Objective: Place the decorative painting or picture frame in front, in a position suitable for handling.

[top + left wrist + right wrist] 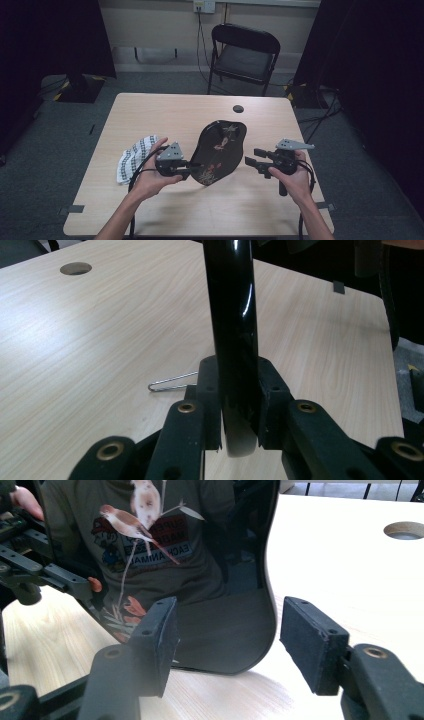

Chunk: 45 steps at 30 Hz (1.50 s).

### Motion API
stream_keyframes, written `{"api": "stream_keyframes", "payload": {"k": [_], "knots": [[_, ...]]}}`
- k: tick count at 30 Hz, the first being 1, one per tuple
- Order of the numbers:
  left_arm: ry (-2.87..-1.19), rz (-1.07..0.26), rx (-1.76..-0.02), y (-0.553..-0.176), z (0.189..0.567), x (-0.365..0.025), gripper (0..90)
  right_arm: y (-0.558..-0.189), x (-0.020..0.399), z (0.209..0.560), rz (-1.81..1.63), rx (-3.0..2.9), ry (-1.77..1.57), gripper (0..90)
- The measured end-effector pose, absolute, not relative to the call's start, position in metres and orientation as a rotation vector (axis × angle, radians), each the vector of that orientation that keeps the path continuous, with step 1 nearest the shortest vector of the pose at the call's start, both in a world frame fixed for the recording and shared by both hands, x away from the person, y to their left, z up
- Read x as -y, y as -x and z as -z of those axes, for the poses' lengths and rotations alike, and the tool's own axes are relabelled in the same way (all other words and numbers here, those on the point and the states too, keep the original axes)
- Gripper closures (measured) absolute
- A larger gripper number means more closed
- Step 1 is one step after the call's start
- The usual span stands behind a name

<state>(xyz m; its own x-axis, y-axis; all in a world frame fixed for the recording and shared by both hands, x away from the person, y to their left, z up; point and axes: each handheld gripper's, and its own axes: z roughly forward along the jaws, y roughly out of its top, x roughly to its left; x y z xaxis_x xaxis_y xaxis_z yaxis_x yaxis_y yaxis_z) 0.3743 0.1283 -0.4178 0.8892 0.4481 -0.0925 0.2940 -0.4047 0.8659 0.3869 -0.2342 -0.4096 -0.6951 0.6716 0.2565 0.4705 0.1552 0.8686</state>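
Tray [220, 152]: one black lacquered tray painted with birds and flowers, tilted up on the table [165, 112], its near edge down toward the wood and its glossy face turned toward the person. The left gripper [192, 164] pinches the tray's left rim; in the left gripper view the two pads [210, 395] press on either side of the thin black edge, which rises straight up between them. The right gripper [252, 157] sits just to the right of the tray with its jaws spread, touching nothing; in the right gripper view the two pads [312, 642] stand well apart, with the tray's lower corner [225, 630] ahead of them and the tabletop showing in the gap.

Two hands hold the two grippers, one each, and two forearms come in from the bottom of the high view. One checked cloth [134, 157] lies crumpled on the table just left of the left hand [150, 175]. One thin wire clip [172, 383] lies on the wood beside the left gripper. One round hole [238, 108] is cut in the far side of the table. One black folding chair [243, 55] stands beyond the table.
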Motion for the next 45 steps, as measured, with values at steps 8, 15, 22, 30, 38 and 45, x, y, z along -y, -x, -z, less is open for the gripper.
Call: {"api": "stream_keyframes", "payload": {"k": [8, 15, 22, 30, 38, 45], "knots": [[-2.053, -0.186, -0.519, -0.371, 0.416, -0.14, 76.0, -0.389, 0.229, 0.413, -1.545, -2.248, -1.139, 39.5], [-2.002, -0.195, -0.546, -0.368, 0.41, -0.15, 71.0, -0.391, 0.229, 0.404, -1.538, -2.218, -1.124, 37.7], [-1.944, -0.223, -0.579, -0.366, 0.403, -0.148, 49.6, -0.397, 0.222, 0.389, -1.575, -2.21, -1.086, 36.4], [-1.946, -0.232, -0.579, -0.368, 0.409, -0.144, 42.5, -0.413, 0.202, 0.4, -1.533, -2.284, -1.054, 36.5], [-1.965, -0.258, -0.583, -0.366, 0.414, -0.141, 41.6, -0.419, 0.194, 0.408, -1.541, -2.312, -1.007, 37.6], [-1.982, -0.321, -0.619, -0.369, 0.416, -0.145, 44.4, -0.417, 0.196, 0.406, -1.538, -2.339, -1.002, 39.9]]}}
